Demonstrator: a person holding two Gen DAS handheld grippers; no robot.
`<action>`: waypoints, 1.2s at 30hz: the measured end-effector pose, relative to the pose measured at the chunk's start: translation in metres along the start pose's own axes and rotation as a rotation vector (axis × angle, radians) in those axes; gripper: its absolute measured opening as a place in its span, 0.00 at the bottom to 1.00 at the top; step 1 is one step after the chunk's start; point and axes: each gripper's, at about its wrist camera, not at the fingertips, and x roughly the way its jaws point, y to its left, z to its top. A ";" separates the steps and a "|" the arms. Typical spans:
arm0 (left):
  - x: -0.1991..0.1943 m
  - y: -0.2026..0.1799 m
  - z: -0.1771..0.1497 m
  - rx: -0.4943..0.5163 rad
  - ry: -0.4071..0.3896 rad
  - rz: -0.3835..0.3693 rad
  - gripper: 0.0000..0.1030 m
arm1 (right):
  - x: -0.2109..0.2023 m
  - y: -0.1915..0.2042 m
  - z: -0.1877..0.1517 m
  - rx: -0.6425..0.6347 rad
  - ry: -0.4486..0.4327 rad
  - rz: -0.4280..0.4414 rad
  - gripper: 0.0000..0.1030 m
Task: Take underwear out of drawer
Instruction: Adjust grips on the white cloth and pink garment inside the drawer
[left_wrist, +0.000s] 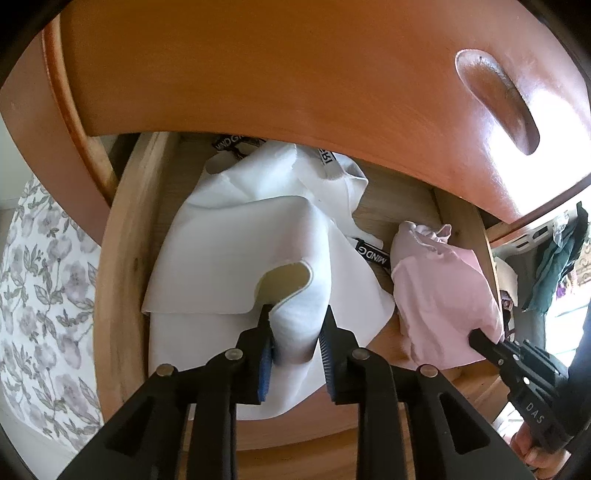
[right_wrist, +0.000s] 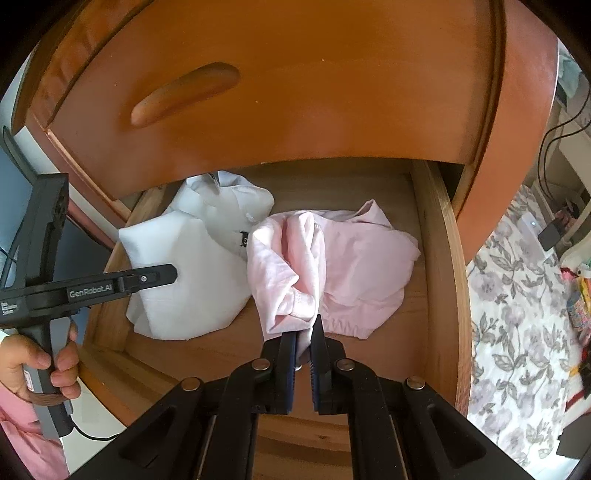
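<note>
- Underwear, two pieces, lies in the open wooden drawer (right_wrist: 439, 236): a white piece (left_wrist: 236, 236) on the left side, a pink piece (right_wrist: 354, 258) on the right side, edges nearly touching at mid-drawer.
- White piece is crumpled; long axis runs roughly front to back, with black lettered bands toward the drawer's back.
- Pink piece spreads mostly side to side; one fold is drawn up toward the drawer's front.
- Left gripper (left_wrist: 297, 321): fingers pinch a raised fold at the white piece's front edge, cloth bunched between them.
- Right gripper (right_wrist: 304, 332): fingers pressed onto the pink fold, narrow gap, cloth between.
- Closed upper drawer front (right_wrist: 295, 92) overhangs the back.
- Floral bedding (right_wrist: 517, 314) lies beside the cabinet.
</note>
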 end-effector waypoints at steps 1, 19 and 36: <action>-0.001 -0.003 0.001 0.004 0.000 0.001 0.22 | -0.004 0.000 -0.003 0.000 -0.001 0.002 0.06; -0.026 -0.010 -0.025 0.014 -0.082 -0.117 0.04 | -0.035 -0.006 -0.012 0.010 -0.033 0.021 0.04; -0.014 -0.033 -0.033 0.051 -0.046 -0.129 0.04 | -0.003 0.014 0.008 0.005 0.063 0.045 0.25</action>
